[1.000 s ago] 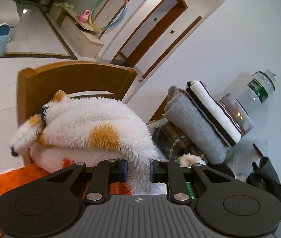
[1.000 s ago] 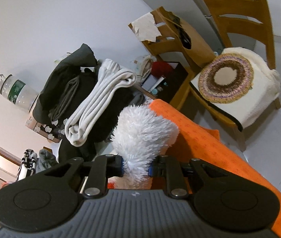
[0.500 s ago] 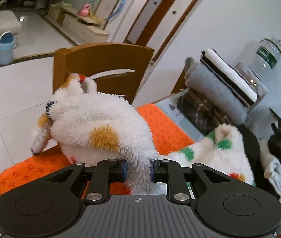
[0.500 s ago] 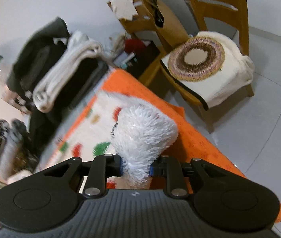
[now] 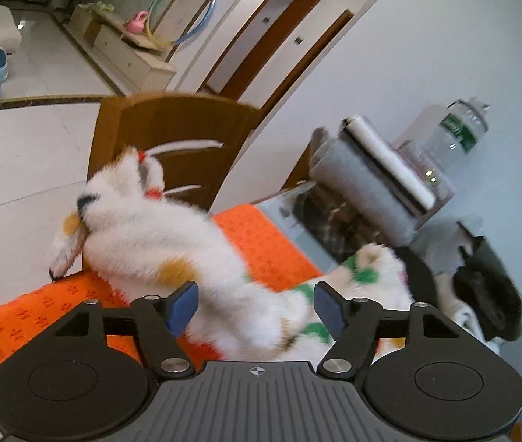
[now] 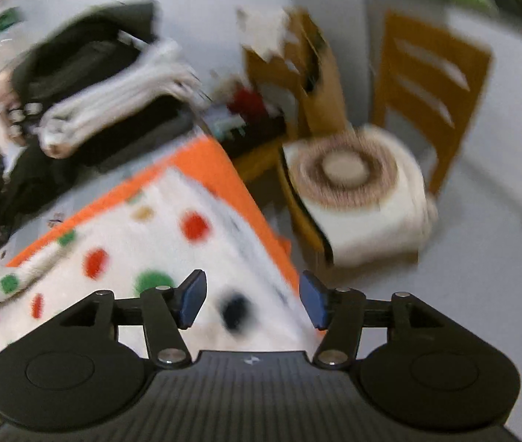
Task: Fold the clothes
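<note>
1. Progress: the fluffy white garment (image 5: pixel 158 235) with coloured dots lies on the orange cloth (image 5: pixel 261 243), one bunched end heaped toward the wooden chair (image 5: pixel 172 129) behind the cloth, the other end trailing toward the folded stack (image 5: pixel 367 180) at the back. In the right wrist view its dotted face (image 6: pixel 172 235) is spread flat over the orange cloth. I'd judge one fold is laid, more left to do; no neat bundle yet, and it hasn't joined the stack.
2. Left gripper (image 5: pixel 255 307): jaws wide apart, released. Fluffy pile sits between the blue pads (image 5: pixel 182 307) but isn't pinched (can't tell if it brushes them).
3. Right gripper (image 6: pixel 251 304): jaws also spread, holding nothing. It hangs over the garment's near edge, w/ a black dot (image 6: pixel 237 313) between the pads; view is heavily blurred, so contact w/ the fabric can't be told.
4. Left to do, by my guess: regrasp an edge, fold over again, tidy.
</note>
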A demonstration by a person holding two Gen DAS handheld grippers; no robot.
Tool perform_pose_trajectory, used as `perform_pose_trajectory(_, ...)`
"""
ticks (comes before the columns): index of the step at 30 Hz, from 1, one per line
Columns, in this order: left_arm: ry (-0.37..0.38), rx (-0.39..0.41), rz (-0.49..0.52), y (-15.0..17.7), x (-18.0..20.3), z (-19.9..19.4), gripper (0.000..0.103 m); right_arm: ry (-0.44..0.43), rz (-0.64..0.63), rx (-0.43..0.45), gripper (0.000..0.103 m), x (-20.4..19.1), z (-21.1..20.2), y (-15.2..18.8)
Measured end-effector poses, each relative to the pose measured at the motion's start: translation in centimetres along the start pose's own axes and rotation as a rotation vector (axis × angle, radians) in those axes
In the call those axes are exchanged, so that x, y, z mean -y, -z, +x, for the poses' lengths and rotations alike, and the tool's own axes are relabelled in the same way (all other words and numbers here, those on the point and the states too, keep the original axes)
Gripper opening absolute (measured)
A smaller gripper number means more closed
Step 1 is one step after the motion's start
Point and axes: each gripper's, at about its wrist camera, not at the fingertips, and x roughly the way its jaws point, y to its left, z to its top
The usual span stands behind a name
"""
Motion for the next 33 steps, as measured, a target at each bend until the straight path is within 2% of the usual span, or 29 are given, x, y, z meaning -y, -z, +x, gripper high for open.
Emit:
perform_pose_trajectory(2, 0.029, -0.005, 0.035, 0.2, 0.8, -1.5, 0.081, -0.081, -0.073, 0.039, 0.071, -1.4, -0.8, -1.0)
perform_pose_trajectory(4, 0.055, -0.028, 0.093, 0.9, 1.6, -2.2, 0.086, -0.207, -0.127, 0.040, 0.072, -3.0, -1.1, -1.8)
perform_pose_trajectory(9, 0.094, -0.125, 0.235, 3.3, 2.3, -2.0, 0.088, -0.496, -0.256, -0.030, 0.072, -7.2, -0.8, -2.2)
perform_pose_trajectory(12, 0.054, -0.143, 0.271, 4.8, 1.6, -1.9, 0.088, -0.566, -0.299, -0.061, 0.073, -8.9, -0.6, -1.8)
perform_pose_trajectory(19, -0.052, -0.050, 0.209, 7.4, -1.1, -4.3, 0.088, -0.600, -0.301, -0.108, 0.074, -8.5, -0.5, -0.8)
perform_pose_trajectory(23, -0.093, -0.054, 0.185, 8.9, -2.4, -4.3, 0.085, -0.583, -0.299, -0.128, 0.075, -8.0, -0.7, 0.3)
perform_pose_trajectory(28, -0.057, -0.083, 0.104, 10.7, -2.8, -2.2, 0.085, -0.572, -0.285, -0.162, 0.075, -6.6, -0.8, 0.9)
perform_pose_trajectory(33, -0.040, -0.109, 0.075, 11.8, -2.2, 0.8, 0.085, -0.569, -0.302, -0.183, 0.075, -5.5, -1.5, 1.7)
